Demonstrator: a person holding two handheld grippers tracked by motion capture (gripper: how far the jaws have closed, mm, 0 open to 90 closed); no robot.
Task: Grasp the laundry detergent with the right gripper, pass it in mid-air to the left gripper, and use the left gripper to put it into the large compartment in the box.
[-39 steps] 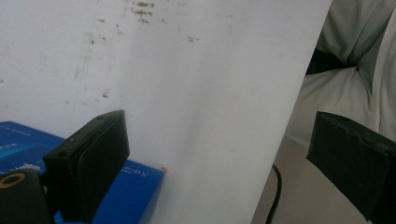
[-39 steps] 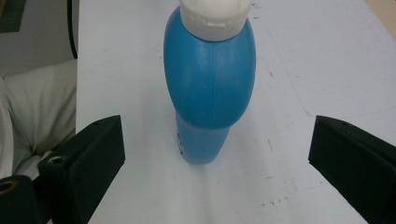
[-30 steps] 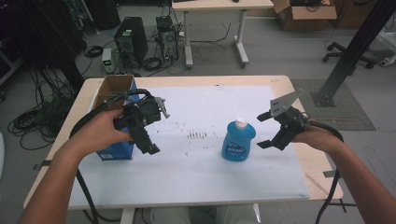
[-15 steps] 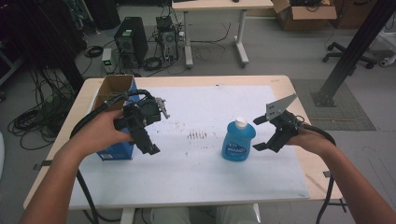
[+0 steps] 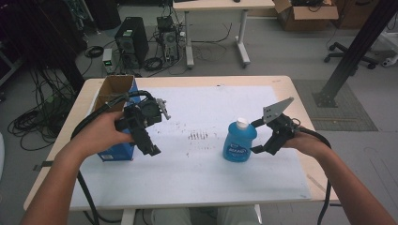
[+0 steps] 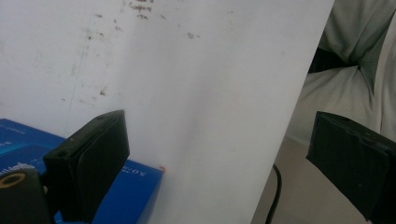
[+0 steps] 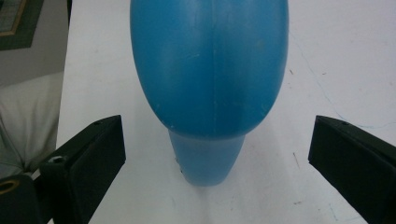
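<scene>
A blue liquid bottle (image 5: 238,143) with a white cap stands upright on the white mat (image 5: 202,173), right of centre. My right gripper (image 5: 255,137) is open at the bottle's right side. In the right gripper view the blue bottle (image 7: 210,70) sits just ahead, between the wide-apart jaws of my right gripper (image 7: 217,140), and neither jaw touches it. My left gripper (image 5: 157,132) hovers open over the mat's left part, beside a blue box (image 5: 114,152). The left gripper view shows my left gripper (image 6: 217,140) holding nothing, with the blue box (image 6: 140,184) at lower left.
The blue box is an open-topped carton (image 5: 112,89) at the table's left edge. Dark smudges (image 5: 199,136) mark the middle of the mat. Beyond the table (image 5: 300,98) are computers, cables, another desk and a black post. The person's lap (image 6: 355,56) lies off the near edge.
My right gripper has moved left, up to the bottle, so its jaws now flank the bottle's side. The left gripper and the box have stayed put.
</scene>
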